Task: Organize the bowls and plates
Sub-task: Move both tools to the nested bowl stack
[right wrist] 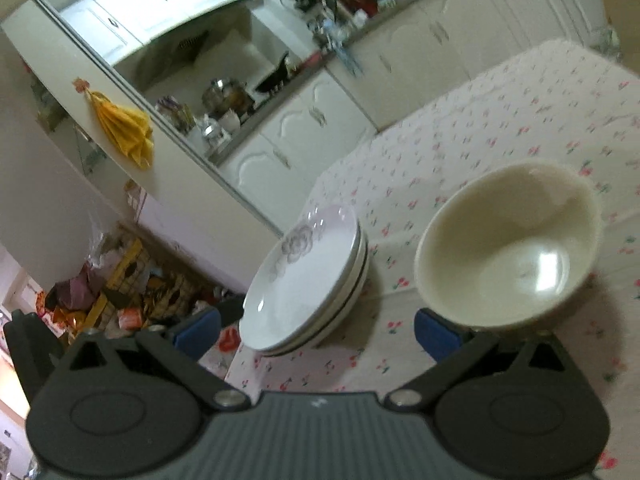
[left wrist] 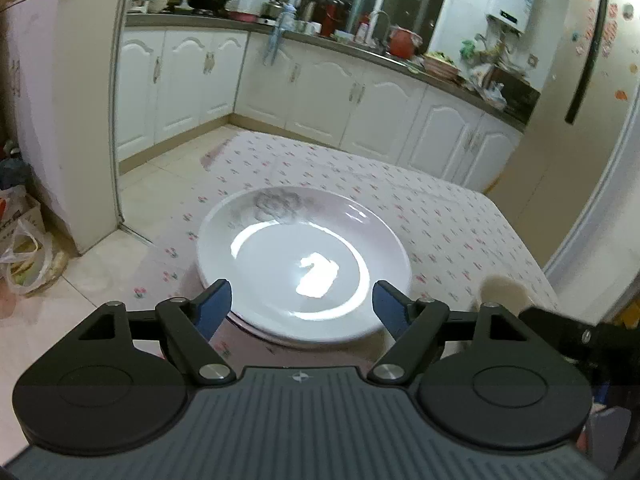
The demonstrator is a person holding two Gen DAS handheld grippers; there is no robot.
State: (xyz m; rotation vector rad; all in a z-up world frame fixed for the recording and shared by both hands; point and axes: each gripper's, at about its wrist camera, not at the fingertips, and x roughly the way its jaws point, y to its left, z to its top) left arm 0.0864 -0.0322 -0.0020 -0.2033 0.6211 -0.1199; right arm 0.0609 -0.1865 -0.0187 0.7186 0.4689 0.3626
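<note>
Plates: stack of white plates rests mouth-up near the table's left edge; grey flower print on the top one.
Bowl: cream bowl, mouth up, just right of the stack.
Left gripper: spread wide at the stack's near rim.
Right gripper: spread, empty.
Writing: none readable.

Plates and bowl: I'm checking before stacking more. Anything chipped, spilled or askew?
Nothing stands out. The plate stack sits evenly nested on the floral tablecloth, and the cream bowl is upright and empty. No chips or spills are visible.
</note>
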